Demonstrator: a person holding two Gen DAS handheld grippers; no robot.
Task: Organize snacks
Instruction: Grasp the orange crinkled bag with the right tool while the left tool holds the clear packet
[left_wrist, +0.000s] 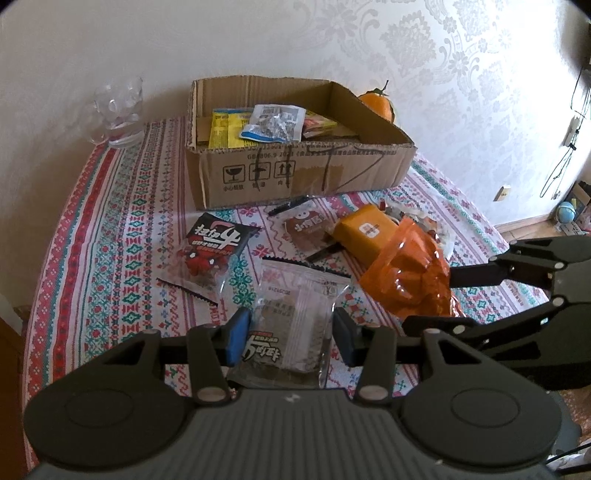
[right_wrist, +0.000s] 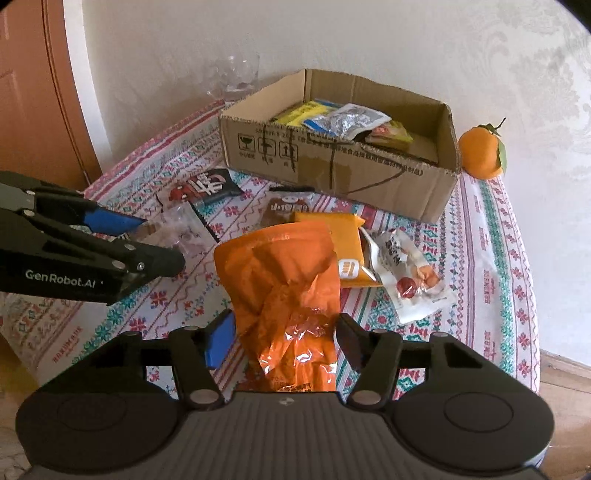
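A cardboard box (left_wrist: 295, 173) stands at the back of the table and holds a yellow packet (left_wrist: 225, 129) and a silver-blue packet (left_wrist: 275, 123). My left gripper (left_wrist: 290, 336) is open, its fingers on either side of a clear snack packet (left_wrist: 291, 325) lying on the cloth. My right gripper (right_wrist: 286, 339) is open around a crumpled orange bag (right_wrist: 288, 295). A black-red packet (left_wrist: 214, 251), a brown packet (left_wrist: 303, 229), an orange packet (left_wrist: 369, 232) and a white packet (right_wrist: 410, 273) lie loose in front of the box (right_wrist: 332, 166).
A glass mug (left_wrist: 120, 110) stands at the back left by the wall. A tangerine (right_wrist: 482, 153) sits right of the box. The patterned tablecloth (left_wrist: 110, 240) covers the table; its right edge drops to the floor. A wooden door (right_wrist: 33, 92) is at left.
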